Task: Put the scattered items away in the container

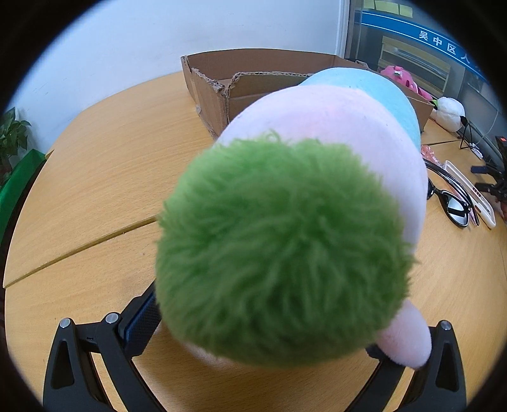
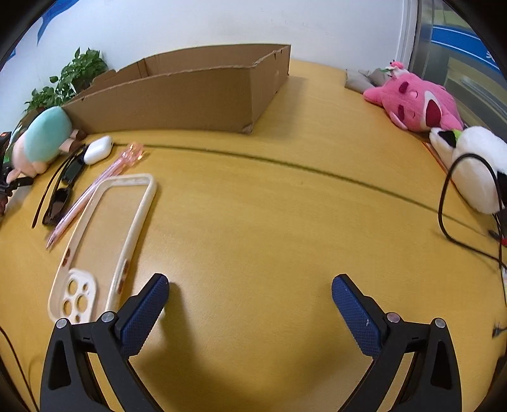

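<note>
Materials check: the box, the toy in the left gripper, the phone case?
Box: corrugated cardboard, matte brown; ragged torn rims show the fluting. Toy, clamped in the left gripper: soft plush, with a fuzzy green tuft and short pink and pale blue pile. Phone case: looks like flexible plastic or silicone, cream rim around a clear back; the table shows through it.

White Chinese characters run along a blue band point(image 1: 443, 41) on the glass partition, far off to the right of the left jaws and beyond the cardboard box point(image 1: 253, 82). They read 吴中区人, and the line carries on past the edge of the view, so the rest is cut off. Yellow sticky notes point(image 1: 393, 8) sit above that band, too small to read. Nothing on the bench, the box or the toys carries any legible print.
</note>
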Motion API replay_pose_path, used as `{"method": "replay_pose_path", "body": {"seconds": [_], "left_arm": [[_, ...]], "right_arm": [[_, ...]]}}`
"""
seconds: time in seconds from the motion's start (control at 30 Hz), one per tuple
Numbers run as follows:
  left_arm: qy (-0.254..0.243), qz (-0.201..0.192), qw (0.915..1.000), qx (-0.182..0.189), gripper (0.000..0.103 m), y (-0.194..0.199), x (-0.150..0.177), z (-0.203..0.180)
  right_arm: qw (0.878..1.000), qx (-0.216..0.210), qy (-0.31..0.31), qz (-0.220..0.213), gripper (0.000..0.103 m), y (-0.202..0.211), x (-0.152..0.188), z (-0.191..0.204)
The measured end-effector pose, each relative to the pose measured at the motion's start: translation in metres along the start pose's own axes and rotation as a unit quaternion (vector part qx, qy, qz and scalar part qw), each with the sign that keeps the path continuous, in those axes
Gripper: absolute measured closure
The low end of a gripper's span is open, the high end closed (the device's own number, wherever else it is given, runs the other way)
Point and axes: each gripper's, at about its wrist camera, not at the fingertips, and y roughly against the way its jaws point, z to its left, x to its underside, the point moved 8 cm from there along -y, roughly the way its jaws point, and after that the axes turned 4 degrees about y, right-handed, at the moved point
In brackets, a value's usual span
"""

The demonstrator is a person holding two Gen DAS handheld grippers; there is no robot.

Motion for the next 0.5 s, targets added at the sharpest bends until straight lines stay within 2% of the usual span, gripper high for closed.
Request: {"method": "replay_pose_path", "body": {"seconds": [0.1, 0.17, 0.23, 0.33, 0.4, 0.5], "left_arm": [[0.007, -0.005, 0.9999, -0.013, 0.003, 0.025, 0.011, -0.001], [0.016, -0.038, 0.9988, -0.028, 0.003, 0.053, 0.014, -0.002], [0.024, -0.069, 0.9967, -0.036, 0.003, 0.082, 0.010, -0.006], [0.028, -0.107, 0.9928, -0.044, 0.002, 0.120, -0.006, -0.021], [0.024, -0.128, 0.9905, -0.045, 0.002, 0.134, -0.020, -0.038], [0.016, -0.155, 0.9869, -0.042, 0.002, 0.143, -0.047, -0.069]], "right_arm": [[1.000, 0.024, -0.009, -0.012, 0.000, 0.023, 0.012, 0.011], [0.999, 0.027, -0.013, -0.040, 0.000, 0.047, 0.010, 0.020], [0.996, 0.033, -0.023, -0.083, 0.000, 0.083, -0.003, 0.033], [0.992, 0.038, -0.027, -0.119, 0.000, 0.111, -0.030, 0.052], [0.989, 0.037, -0.027, -0.142, 0.000, 0.125, -0.058, 0.077], [0.987, 0.023, -0.055, -0.150, 0.000, 0.124, -0.086, 0.112]]}}
